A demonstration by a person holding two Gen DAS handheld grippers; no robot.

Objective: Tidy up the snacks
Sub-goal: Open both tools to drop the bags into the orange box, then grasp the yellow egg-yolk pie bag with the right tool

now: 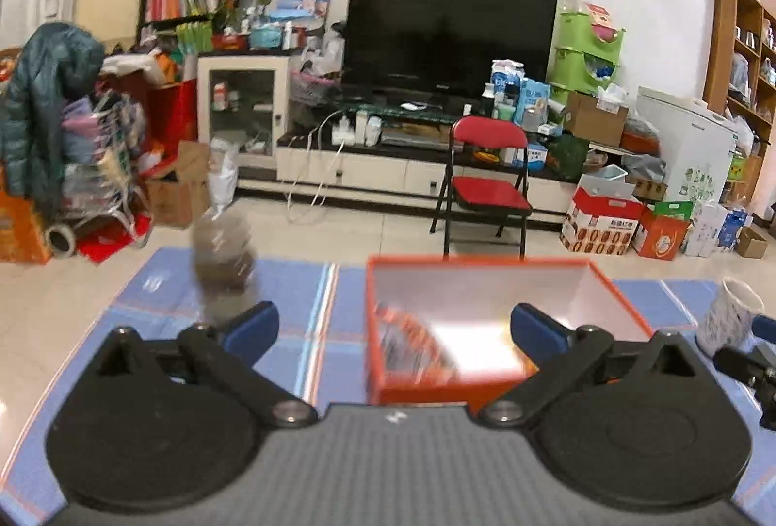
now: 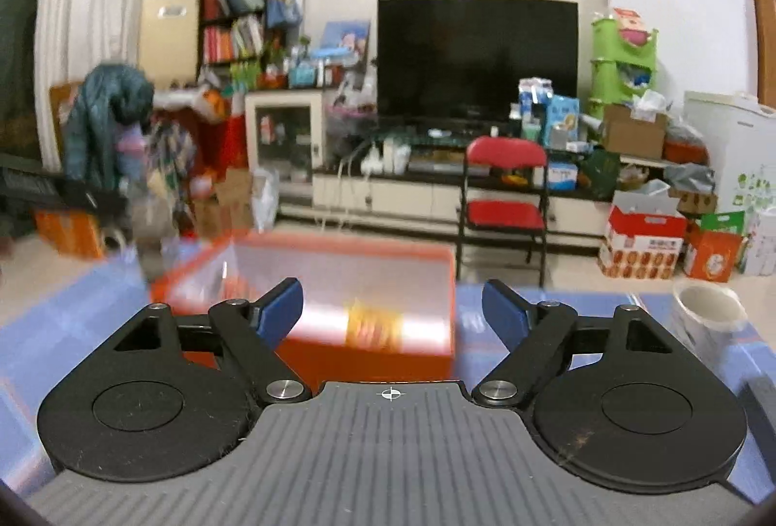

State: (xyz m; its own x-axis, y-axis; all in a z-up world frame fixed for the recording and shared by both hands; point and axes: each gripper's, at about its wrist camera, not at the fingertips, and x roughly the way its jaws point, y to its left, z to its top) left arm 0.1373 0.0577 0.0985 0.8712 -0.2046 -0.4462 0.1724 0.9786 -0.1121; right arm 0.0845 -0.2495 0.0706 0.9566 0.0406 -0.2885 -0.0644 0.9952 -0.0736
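1. The left gripper [image 1: 394, 322] was pictured above the blue checked counter [image 1: 310, 298], its blue-tipped fingers [image 1: 252, 324] spread wide with nothing clamped between them
2. The right gripper [image 2: 393, 307] was shown with its fingers [image 2: 281, 307] also apart and empty
3. An orange box [image 1: 490, 390], open at the top, was seen on the counter directly ahead of both grippers
4. A blurred snack packet [image 1: 412, 346] was caught lying inside the box at its left side; in the right wrist view, a yellow-orange packet [image 2: 373, 324] was seen on the box's floor
5. A blurred jar with dark contents [image 1: 223, 259] was shown left of the box, and a white mug [image 2: 708, 317] was seen well to its right
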